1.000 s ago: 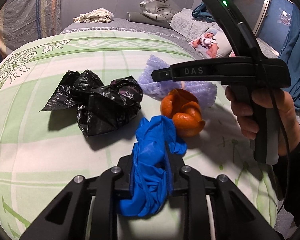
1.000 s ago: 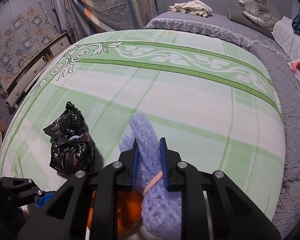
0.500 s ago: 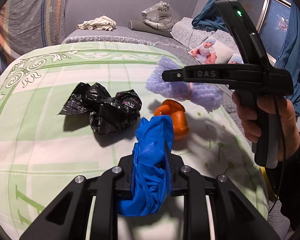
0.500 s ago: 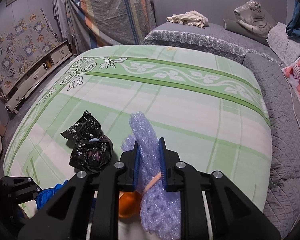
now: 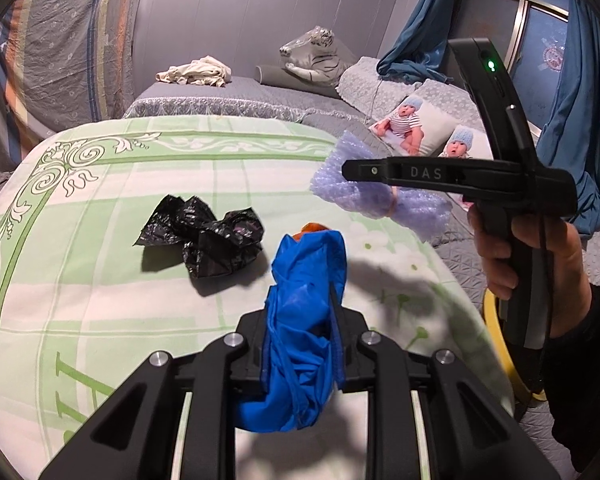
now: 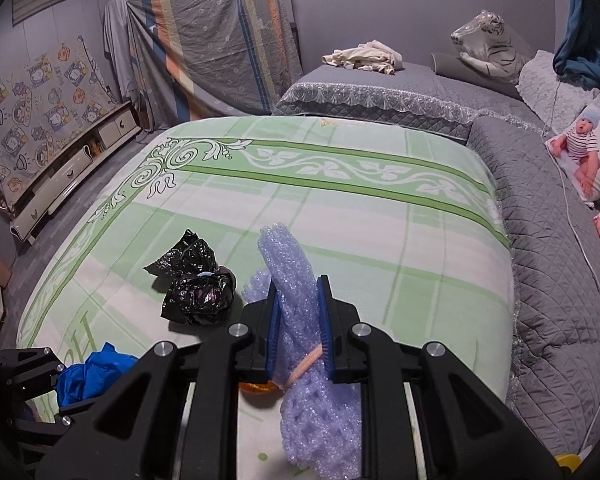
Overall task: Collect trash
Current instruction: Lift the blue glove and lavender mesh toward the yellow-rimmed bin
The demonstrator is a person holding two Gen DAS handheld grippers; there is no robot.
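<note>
1. Left gripper [image 5: 300, 320] fingers clamp a blue glove [image 5: 304, 312].
2. Right gripper [image 6: 299, 320] fingers pinch a purple foam net [image 6: 300, 312].
3. Black bag [image 6: 196, 292] lies on the bed [image 6: 340, 220], left of both fingers.

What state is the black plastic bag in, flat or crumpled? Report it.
Crumpled. The black plastic bag lies bunched in a wrinkled heap on the green bedspread, apart from both grippers; a light ring shows among its folds in the right wrist view.
</note>
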